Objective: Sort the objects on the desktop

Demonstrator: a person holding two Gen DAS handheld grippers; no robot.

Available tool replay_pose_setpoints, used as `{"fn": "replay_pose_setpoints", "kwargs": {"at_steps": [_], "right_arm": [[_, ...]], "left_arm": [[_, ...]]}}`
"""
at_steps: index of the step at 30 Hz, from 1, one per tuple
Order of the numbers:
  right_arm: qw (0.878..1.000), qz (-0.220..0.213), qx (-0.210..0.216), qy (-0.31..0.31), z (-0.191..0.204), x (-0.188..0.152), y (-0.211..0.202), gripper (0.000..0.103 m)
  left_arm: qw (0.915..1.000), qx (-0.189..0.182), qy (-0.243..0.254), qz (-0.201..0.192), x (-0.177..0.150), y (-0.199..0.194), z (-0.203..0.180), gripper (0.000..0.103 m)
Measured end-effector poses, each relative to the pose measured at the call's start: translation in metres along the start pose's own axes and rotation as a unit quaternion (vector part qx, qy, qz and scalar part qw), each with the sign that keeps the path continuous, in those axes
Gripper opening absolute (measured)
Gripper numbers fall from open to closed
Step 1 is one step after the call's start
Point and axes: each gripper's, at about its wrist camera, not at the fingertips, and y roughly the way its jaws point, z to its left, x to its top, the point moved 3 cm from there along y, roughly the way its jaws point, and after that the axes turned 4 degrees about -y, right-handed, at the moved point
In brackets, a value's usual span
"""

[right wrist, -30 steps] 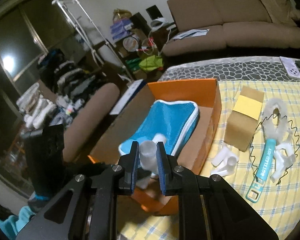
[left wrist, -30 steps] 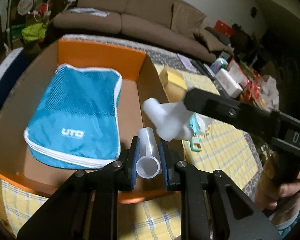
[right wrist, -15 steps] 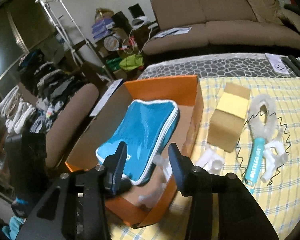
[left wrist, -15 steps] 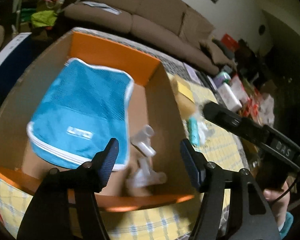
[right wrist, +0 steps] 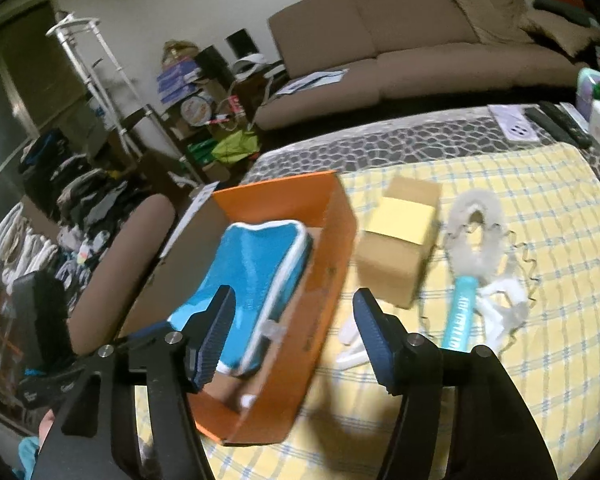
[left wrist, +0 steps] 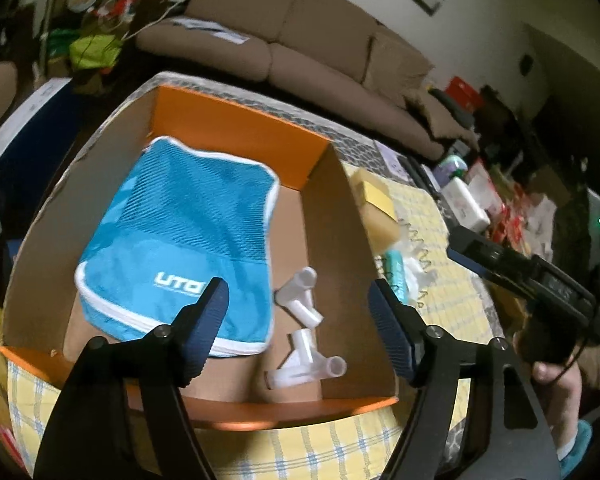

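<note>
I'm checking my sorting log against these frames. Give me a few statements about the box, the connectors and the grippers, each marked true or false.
1. Both the left gripper and the right gripper are open and hold nothing. True.
2. Two white pipe connectors lie in the orange box beside the blue pouch. True.
3. The small cardboard box sits inside the orange box. False: it stands outside, on the yellow checked cloth.
4. The teal-handled brush is in the orange box. False: it lies on the cloth, outside.
5. The blue pouch hangs from the left gripper. False: it rests on the box floor.
</note>
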Motion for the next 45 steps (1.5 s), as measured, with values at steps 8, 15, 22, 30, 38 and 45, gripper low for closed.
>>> {"fn": "replay_pose_setpoints", "kwargs": {"at_steps": [8,15,22,30,38,45], "right_arm": [[0.998,0.023,-0.059,-0.009,-0.028,-0.011,0.012,0.063],[0.995,0.048,-0.081,-0.022,-0.033,-0.02,0.025,0.063],[0.999,0.046,0.001,-0.002,-0.008,-0.017,0.024,0.063],[0.989,0.115,-0.02,-0.09,0.035,-0.038,0.052,0.062],[0.987,0.119,-0.054,-0.095,0.015,-0.038,0.051,0.058],[0.996,0.079,-0.026,-0.026,-0.009,-0.022,0.033,0.057]], "left_arm": [[0.9995,0.002,0.032,-0.005,-0.003,0.003,-0.027,0.1],[0.999,0.026,0.034,-0.009,0.001,0.001,-0.022,0.103],[0.9993,0.028,0.005,-0.023,0.006,-0.01,-0.002,0.103],[0.9996,0.023,0.003,-0.017,0.002,-0.008,-0.003,0.103],[0.9998,0.018,0.007,-0.009,0.001,-0.003,-0.01,0.103],[0.9997,0.015,0.019,-0.007,-0.002,0.0,-0.02,0.103]]}}
